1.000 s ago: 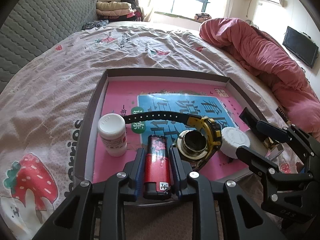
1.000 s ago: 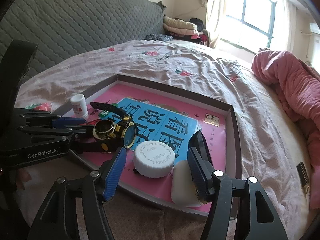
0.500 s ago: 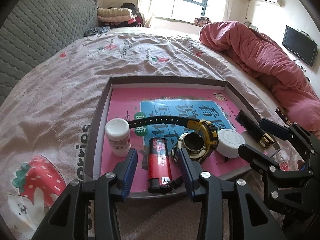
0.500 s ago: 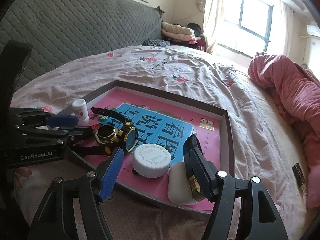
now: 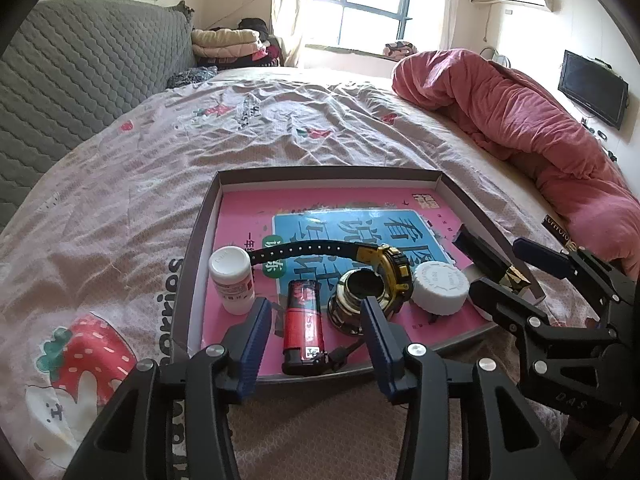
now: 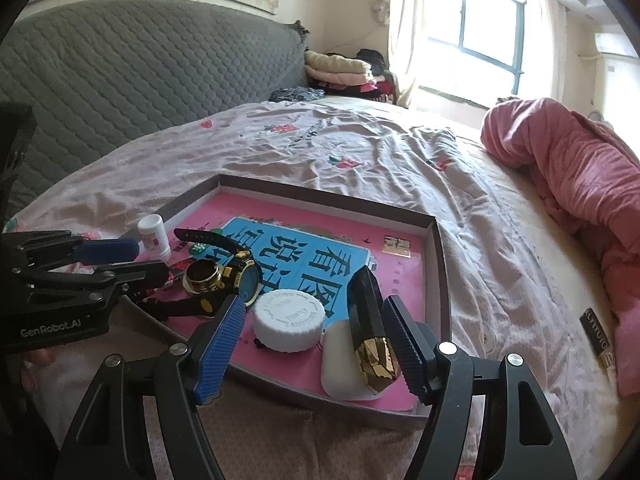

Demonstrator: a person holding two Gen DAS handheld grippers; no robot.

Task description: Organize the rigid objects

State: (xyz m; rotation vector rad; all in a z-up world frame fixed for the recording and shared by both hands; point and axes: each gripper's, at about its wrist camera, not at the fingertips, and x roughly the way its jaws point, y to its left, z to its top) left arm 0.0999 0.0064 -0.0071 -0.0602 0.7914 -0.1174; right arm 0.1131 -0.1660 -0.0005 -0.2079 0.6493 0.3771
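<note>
A shallow tray with a pink printed floor lies on the bed. My left gripper hovers at its near edge, jaws opening. The red lighter lies flat between the pads, untouched. Beside it are a small white bottle, a gold ring-shaped piece and a yellow-black watch. My right gripper stands wide open over a white screw cap, a white oblong piece and a black-and-gold faceted piece close to its right finger.
The bed sheet spreads around the tray. A bunched pink quilt fills the right side. A grey padded headboard rises behind, and a small dark label strip lies on the sheet at right.
The left jaws have let go of the red lighter and drawn back and up, leaving it in the tray. The right jaws have widened a little around the black-and-gold piece.
</note>
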